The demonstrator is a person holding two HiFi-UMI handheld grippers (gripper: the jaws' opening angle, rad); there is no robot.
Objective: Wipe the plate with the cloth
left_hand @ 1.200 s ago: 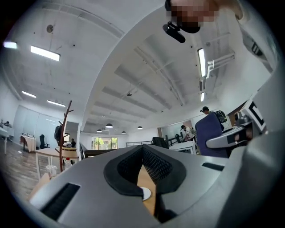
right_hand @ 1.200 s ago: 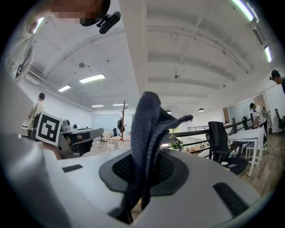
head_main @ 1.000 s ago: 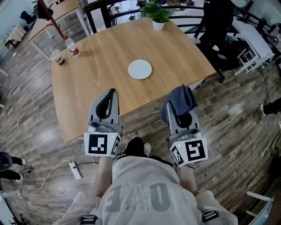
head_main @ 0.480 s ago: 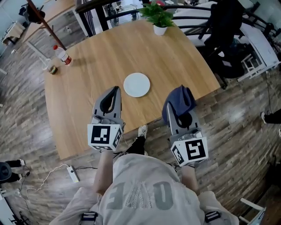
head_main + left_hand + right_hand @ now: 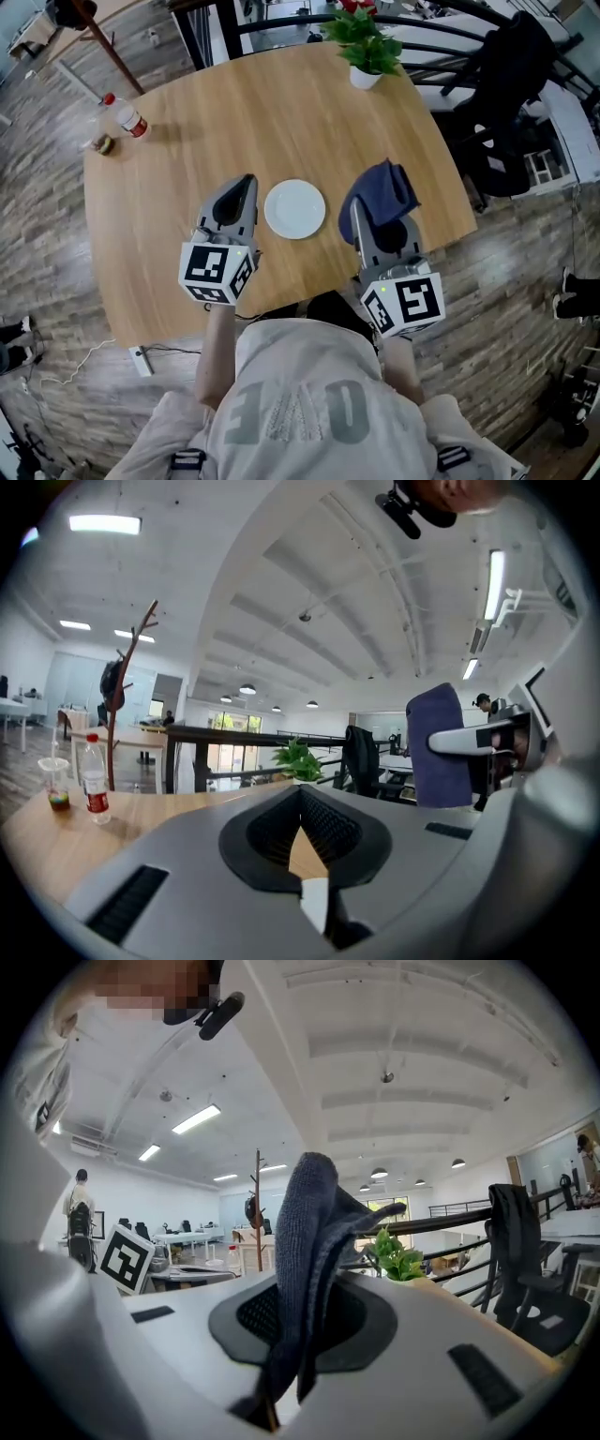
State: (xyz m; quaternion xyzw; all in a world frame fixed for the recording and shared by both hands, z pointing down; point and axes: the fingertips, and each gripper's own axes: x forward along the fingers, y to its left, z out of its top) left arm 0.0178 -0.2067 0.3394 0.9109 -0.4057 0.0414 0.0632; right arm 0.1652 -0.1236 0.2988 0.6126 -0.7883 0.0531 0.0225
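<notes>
The room is bright. Long lamps (image 5: 103, 523) on the ceiling give the light. The desk (image 5: 234, 112) is evenly lit, with a soft shadow beside the bottle (image 5: 125, 114). The cloth (image 5: 305, 1241) looks dark against the white ceiling. Both gripper views bend round, with black corners. Near parts look blurry.

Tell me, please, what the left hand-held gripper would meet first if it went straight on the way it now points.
Probably the potted plant at the far edge of the table, which sits straight ahead of the left hand-held gripper; the plate lies off to its right.
</notes>
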